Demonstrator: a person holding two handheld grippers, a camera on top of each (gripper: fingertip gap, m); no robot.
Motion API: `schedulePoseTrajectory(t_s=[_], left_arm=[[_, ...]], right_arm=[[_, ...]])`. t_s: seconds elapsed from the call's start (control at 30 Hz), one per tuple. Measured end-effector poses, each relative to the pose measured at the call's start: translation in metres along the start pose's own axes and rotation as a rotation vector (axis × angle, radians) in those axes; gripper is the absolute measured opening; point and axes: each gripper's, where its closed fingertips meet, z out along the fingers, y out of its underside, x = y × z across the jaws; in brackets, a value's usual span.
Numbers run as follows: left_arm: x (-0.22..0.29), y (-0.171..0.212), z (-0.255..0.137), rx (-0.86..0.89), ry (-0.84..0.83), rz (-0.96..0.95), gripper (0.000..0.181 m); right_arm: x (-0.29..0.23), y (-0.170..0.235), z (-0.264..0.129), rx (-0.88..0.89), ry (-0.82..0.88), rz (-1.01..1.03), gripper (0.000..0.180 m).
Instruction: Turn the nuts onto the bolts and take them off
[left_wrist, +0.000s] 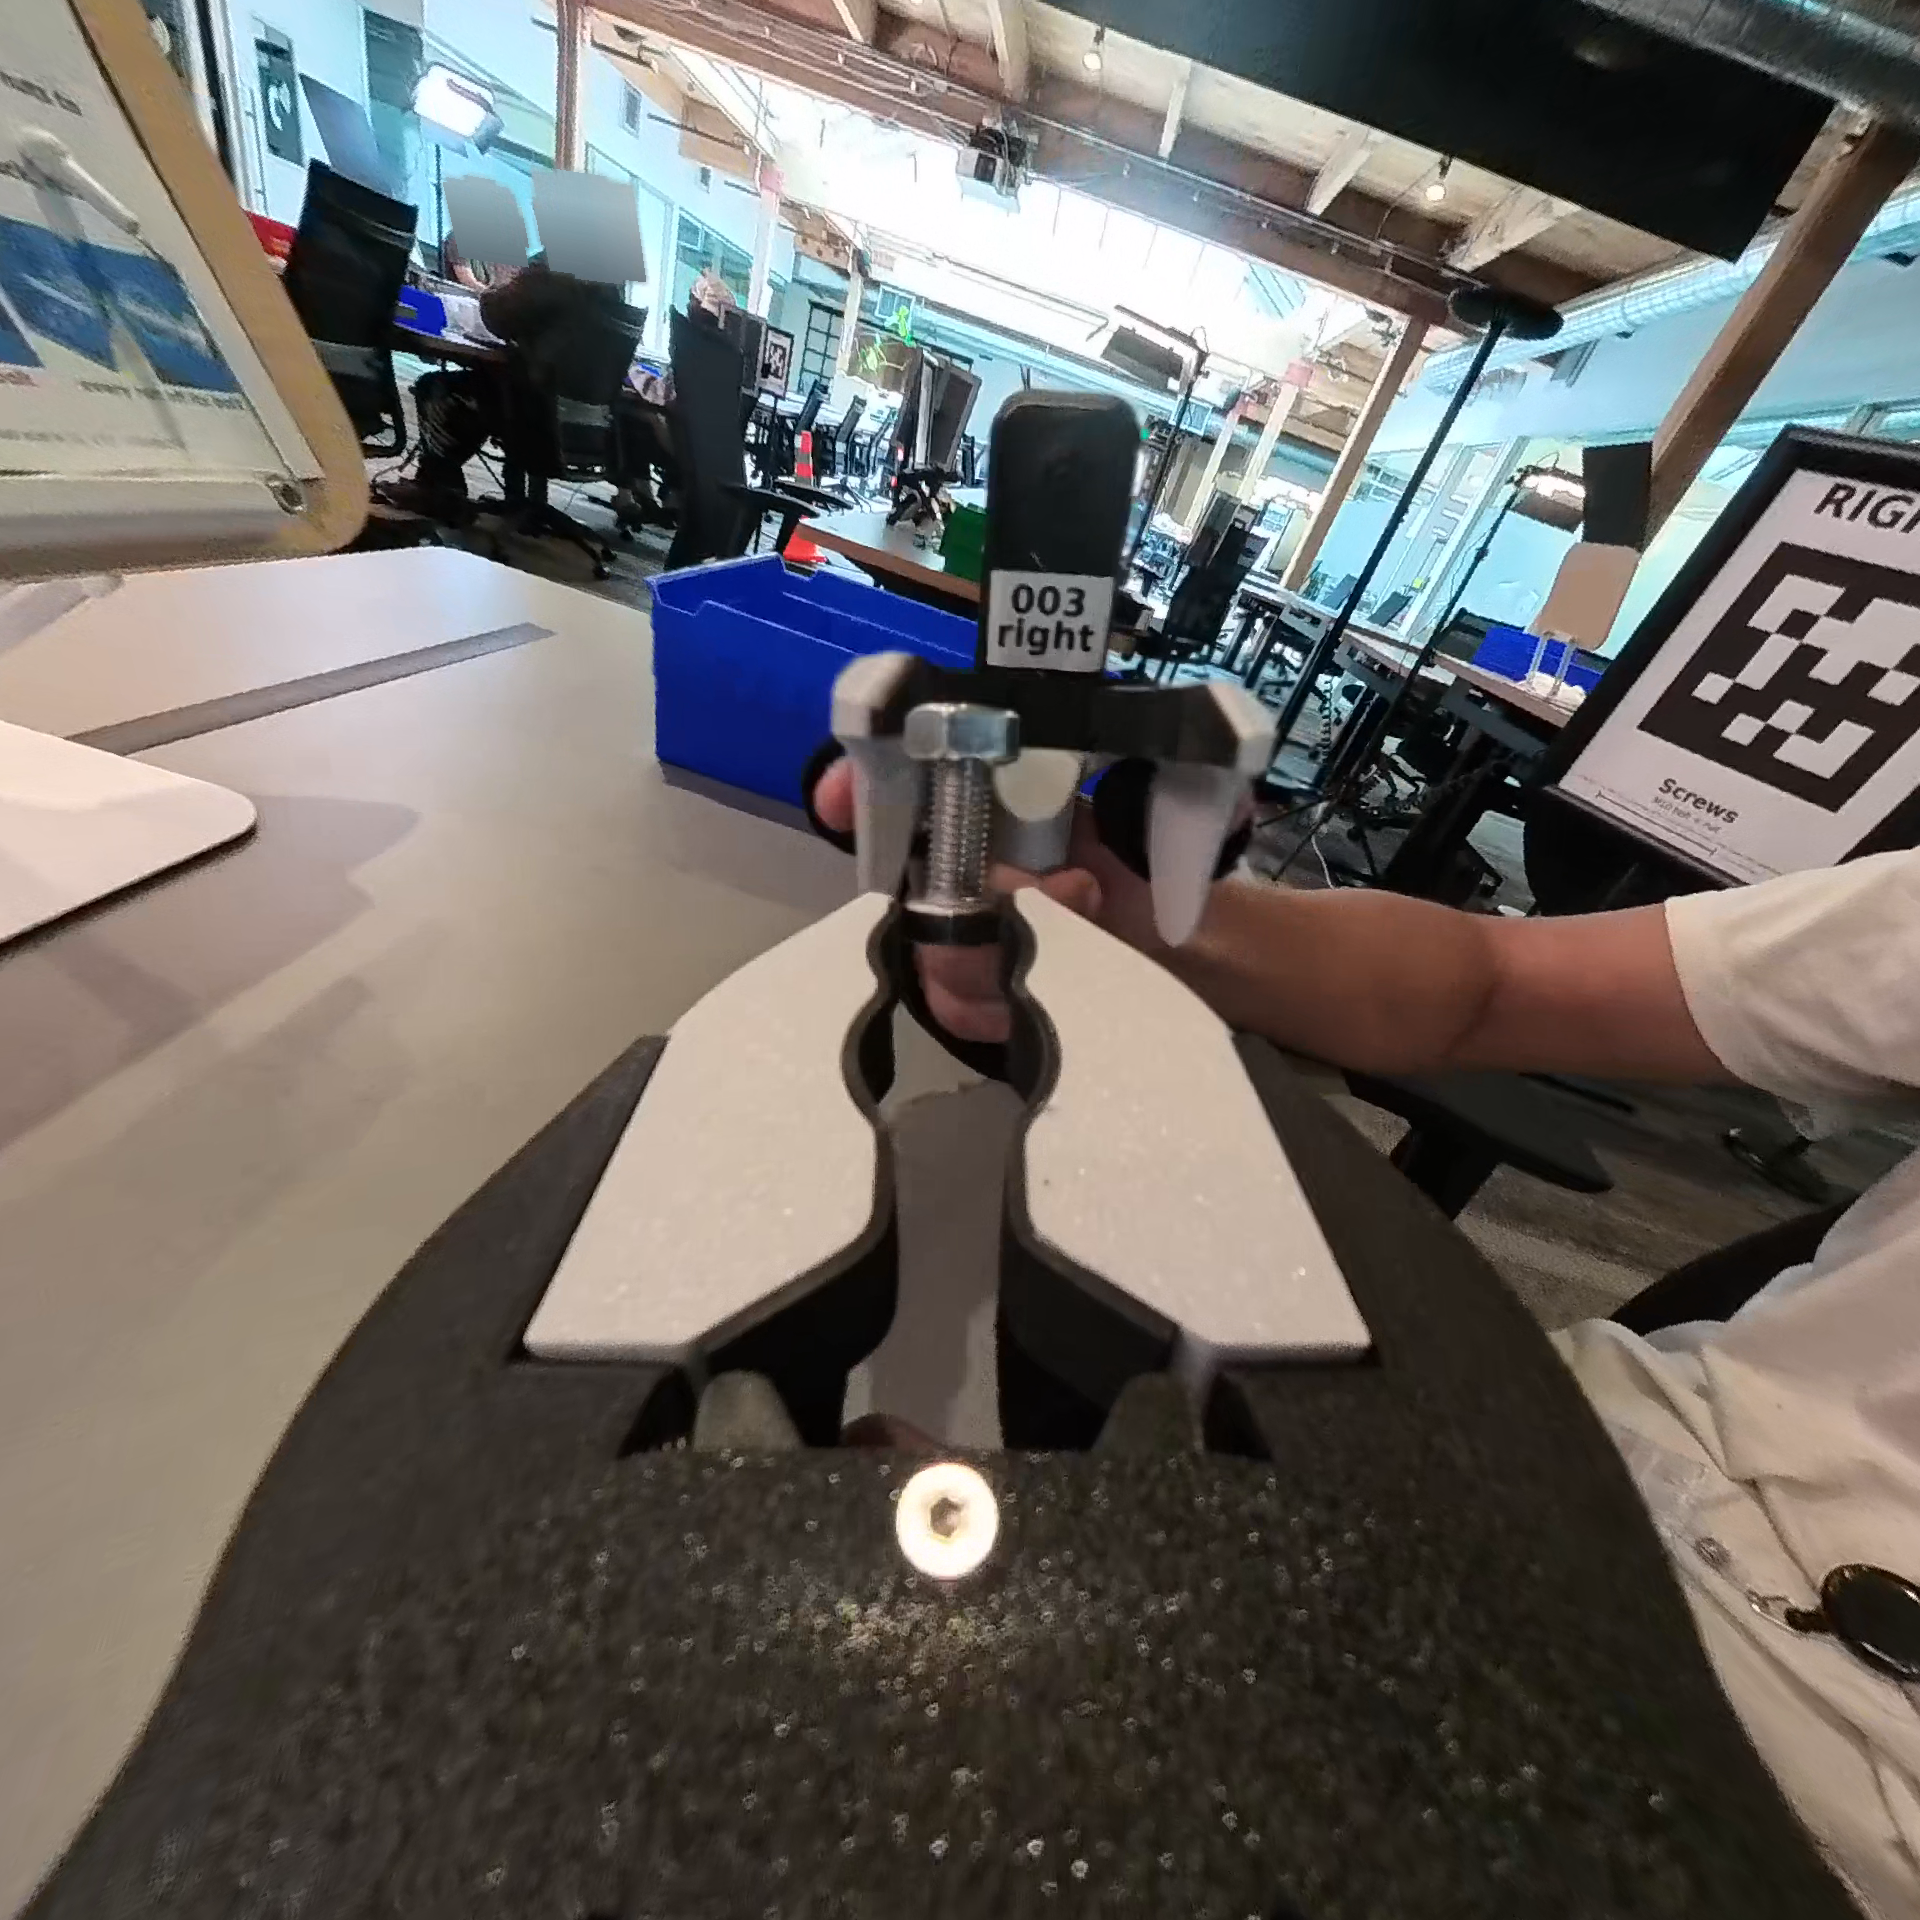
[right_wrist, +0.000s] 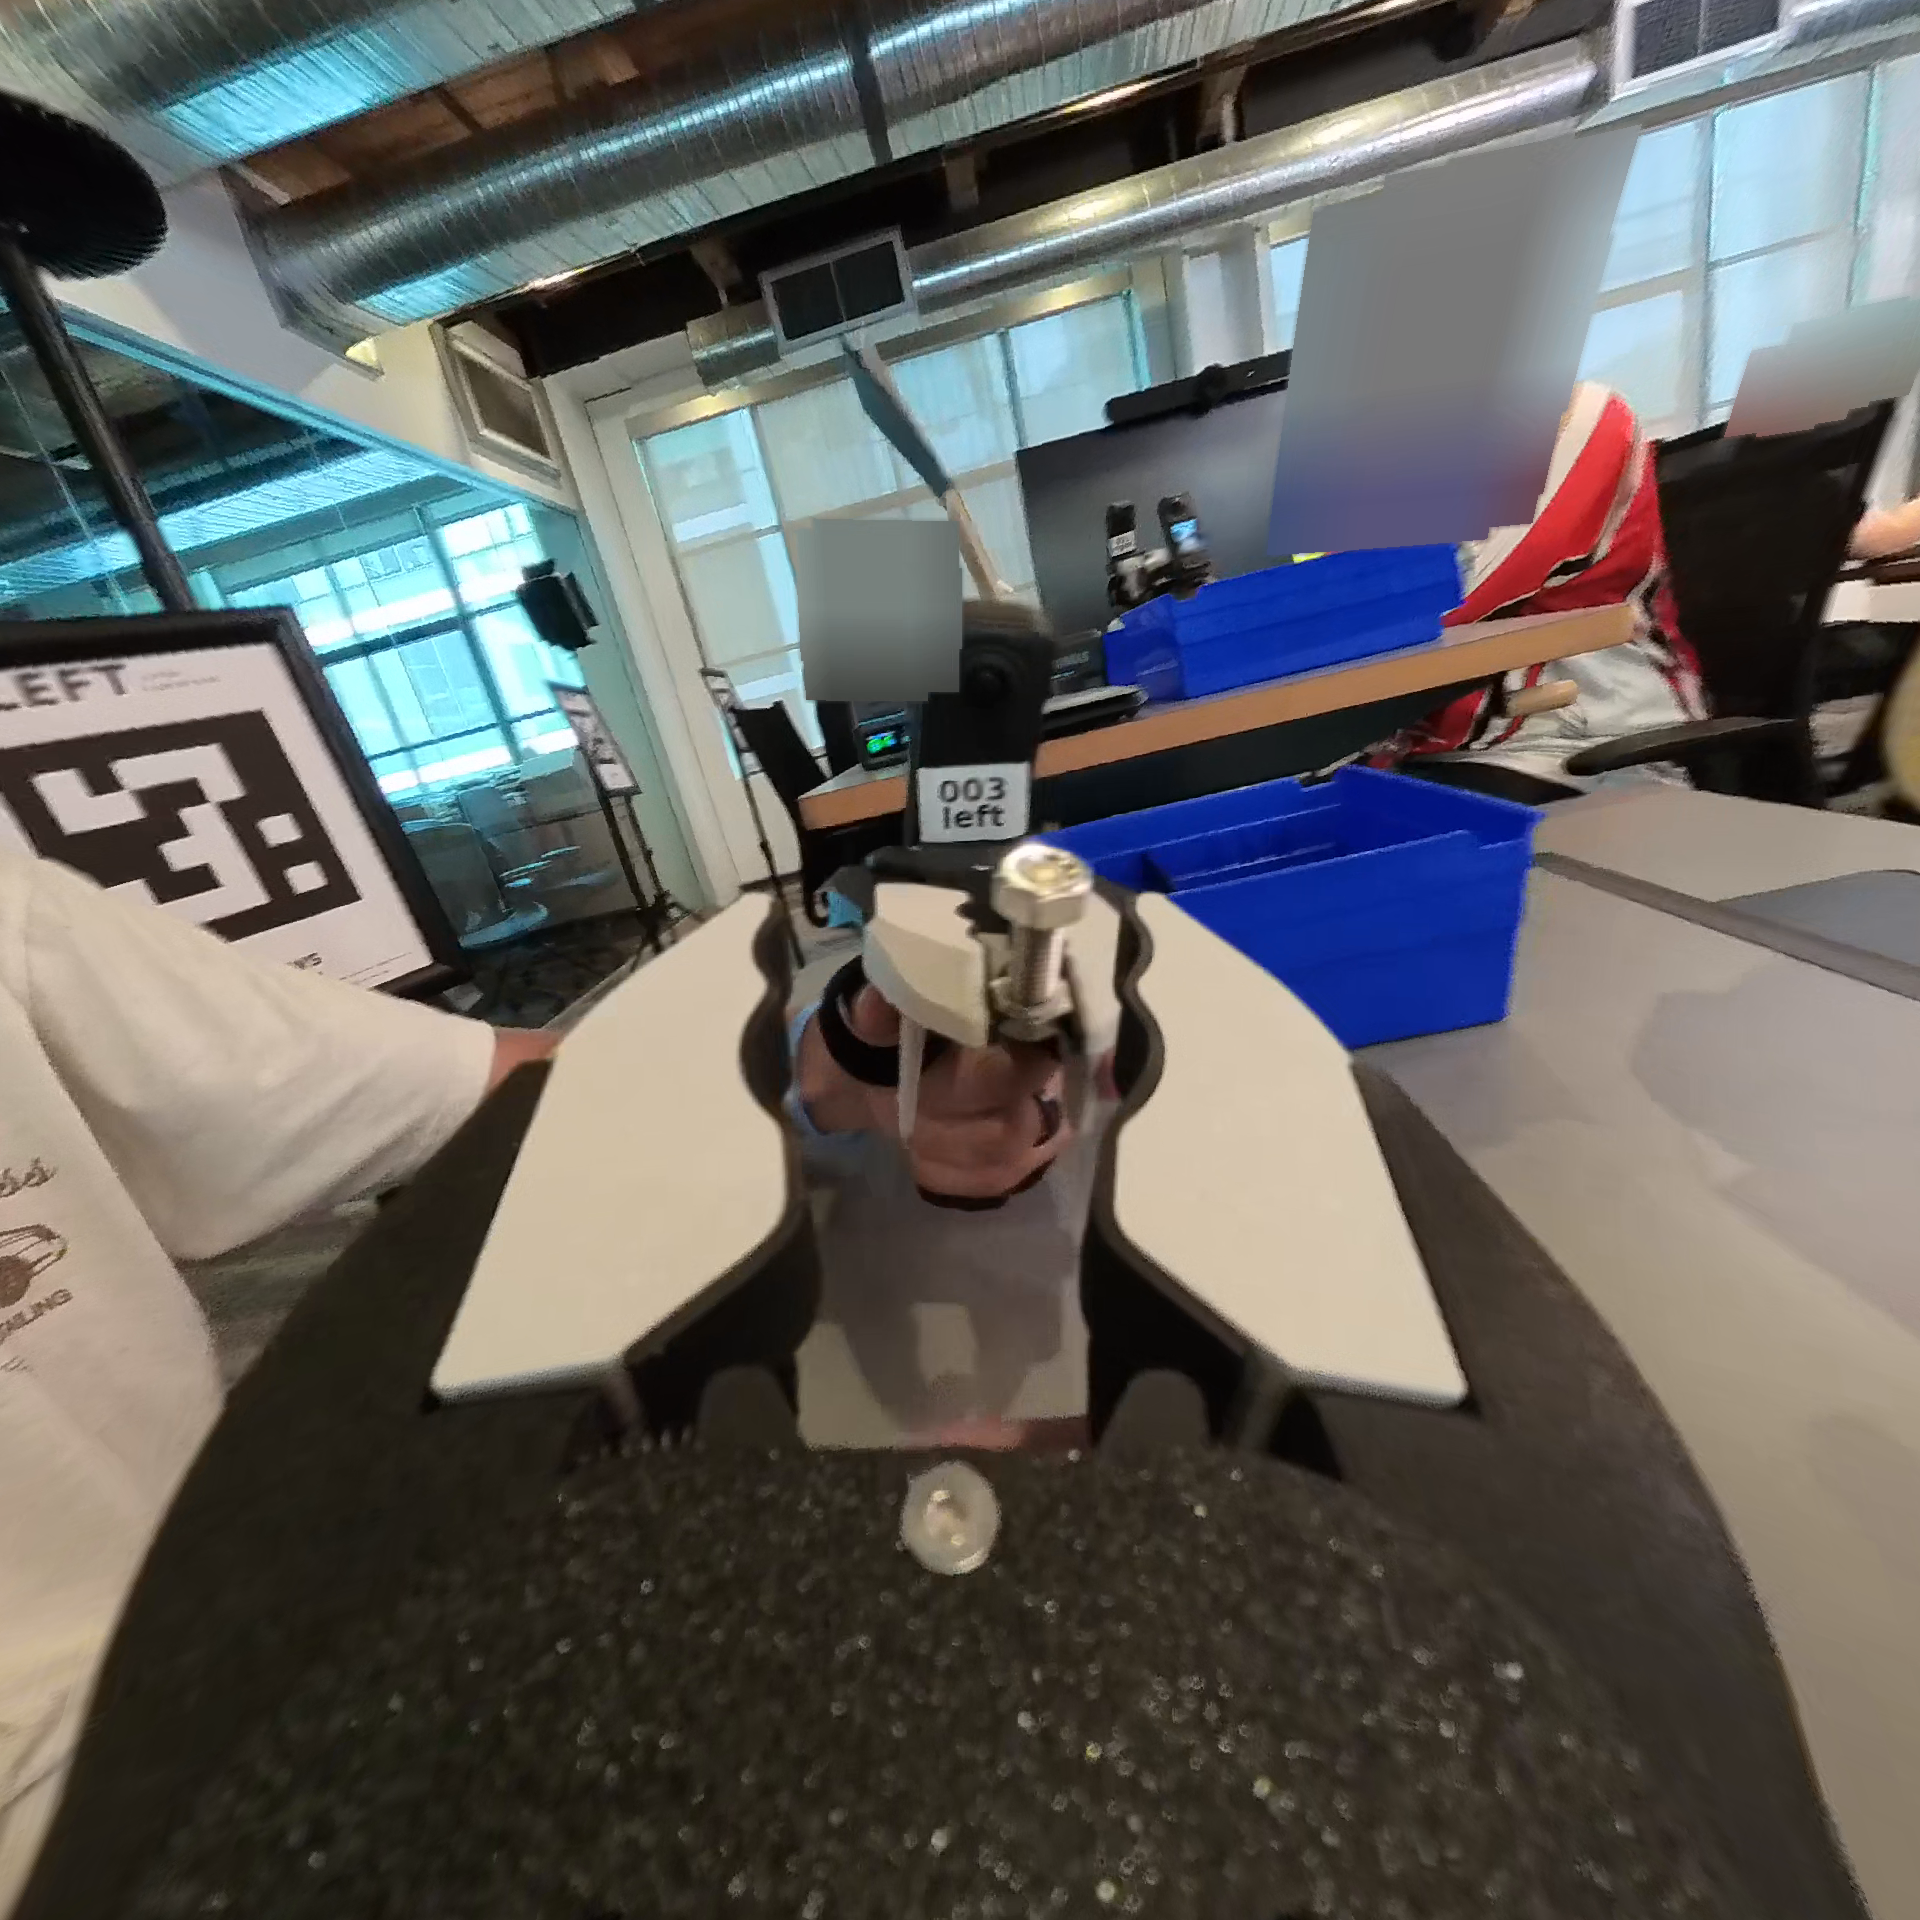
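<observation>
- The grey worktop (left_wrist: 364, 935) spreads below and to the left in the left wrist view. Neither tool rests on it, and both are held up in the air above its near edge.
- A blue bin (left_wrist: 748, 665) stands on the worktop, far behind the tools. No spare nuts or bolts can be made out in it from here.
- The right tool (right_wrist: 953, 920) has its two fingers well apart. They straddle the bolt on either side and touch nothing.
- The left tool (left_wrist: 940, 935) faces it with its fingers together, clamped on the lower end of the bolt and holding it upright.
- The bolt (left_wrist: 951, 821) stands between the two tools, with its hex head on top and bare thread showing down most of its shank.
- A nut (left_wrist: 938, 912) seems to sit at the bottom of the thread, right at the left tool's tips. It cannot be told whether the pads bite the nut or the shank.
- The step in hand looks like a re-grip between turns, with the left tool steadying and the right free.
- The next move calls for the right tool to close squarely on the hex head and twist, while the left holds firm so the bolt does not tilt or slip.
</observation>
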Motion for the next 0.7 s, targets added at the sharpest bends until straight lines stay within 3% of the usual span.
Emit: schedulePoseTrajectory(t_s=[0.13, 0.43, 0.6, 0.7], left_arm=[[0.008, 0.003, 0.004, -0.014, 0.033, 0.012, 0.016], [0.01, 0.002, 0.006, -0.017, 0.023, 0.04, 0.016], [0.002, -0.007, -0.002, 0.023, -0.004, 0.016, 0.016], [0.006, -0.006, -0.002, 0.022, 0.028, 0.003, 0.016]], right_arm=[[0.012, -0.008, -0.002, 0.06, 0.031, 0.053, 0.062], [-0.019, 0.003, 0.021, 0.016, -0.056, 0.034, 0.073], [-0.008, -0.001, 0.003, 0.027, -0.042, 0.035, 0.058], [0.005, -0.005, 0.004, 0.068, -0.009, 0.075, 0.061]])
